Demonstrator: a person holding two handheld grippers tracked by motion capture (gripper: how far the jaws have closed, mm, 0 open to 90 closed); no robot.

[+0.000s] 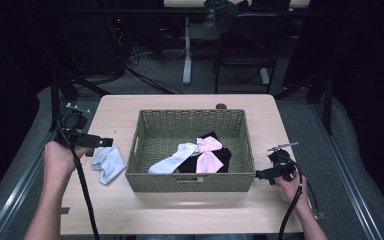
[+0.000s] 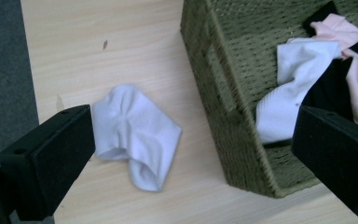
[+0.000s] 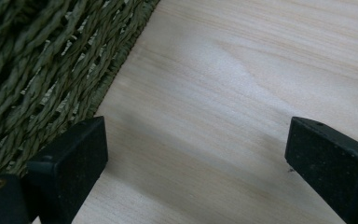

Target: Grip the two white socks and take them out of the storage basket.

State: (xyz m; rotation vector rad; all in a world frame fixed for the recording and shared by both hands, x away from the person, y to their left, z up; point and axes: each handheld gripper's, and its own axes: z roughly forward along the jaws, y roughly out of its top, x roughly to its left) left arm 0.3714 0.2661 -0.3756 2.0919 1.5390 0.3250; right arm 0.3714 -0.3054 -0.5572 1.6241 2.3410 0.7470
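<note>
Beside the basket, a white sock lies between the left tongs' wide jaws.

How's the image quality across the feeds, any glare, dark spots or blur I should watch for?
High view: the room around is near black, the table evenly lit, with a pale sheen in front of the wicker basket. Left gripper view: white sock sharp, close fingers soft. Right gripper view: mild glare on the wood, basket weave slightly blurred.

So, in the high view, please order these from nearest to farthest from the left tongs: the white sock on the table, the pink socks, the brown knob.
1. White sock on the table, just right of the left tongs.
2. Pink socks, inside the basket.
3. Brown knob, at the table's far edge.
</note>
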